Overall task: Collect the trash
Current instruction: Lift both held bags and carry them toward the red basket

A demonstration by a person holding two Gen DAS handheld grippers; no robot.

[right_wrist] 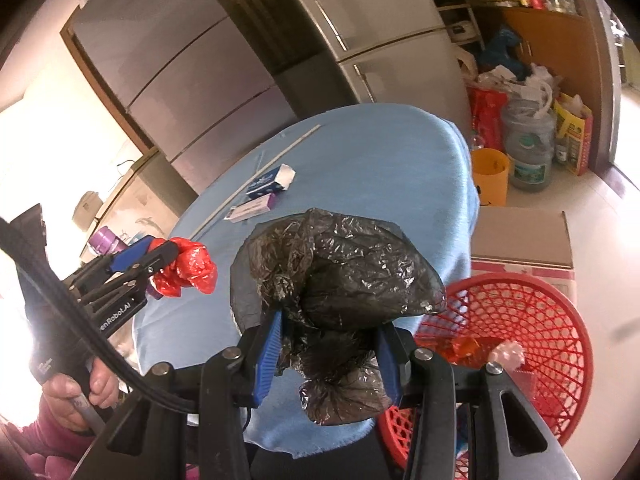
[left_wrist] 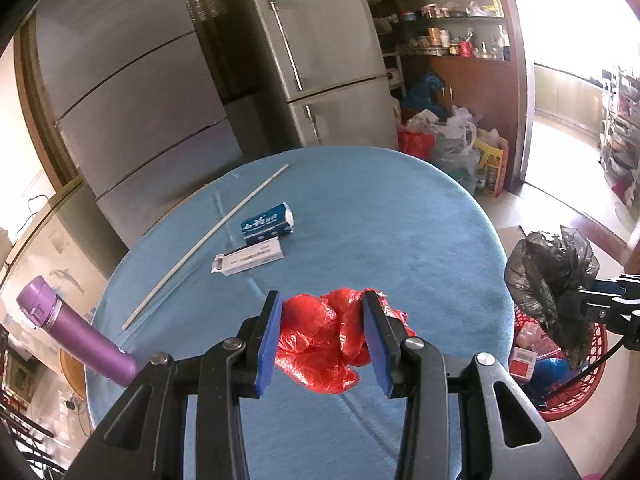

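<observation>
My left gripper [left_wrist: 323, 310] is shut on a crumpled red plastic bag [left_wrist: 320, 344], held above the blue-clothed round table [left_wrist: 400, 220]. From the right wrist view the same left gripper [right_wrist: 176, 258] shows at the left with the red bag [right_wrist: 188, 274] bulging out of it. My right gripper [right_wrist: 330, 338] is shut on a crumpled black plastic bag [right_wrist: 340, 272], near the table's edge and beside a red mesh basket [right_wrist: 520, 320] on the floor. In the left wrist view the black bag [left_wrist: 548, 276] hangs above that basket [left_wrist: 560, 392].
A blue box [left_wrist: 267, 221], a white flat carton [left_wrist: 248, 258] and a long white stick [left_wrist: 208, 240] lie on the cloth. A purple bottle [left_wrist: 76, 328] stands at the left edge. Cardboard box [right_wrist: 524, 240], yellow bin [right_wrist: 490, 176] and bags crowd the floor beyond. A hand [right_wrist: 80, 396] holds the left gripper.
</observation>
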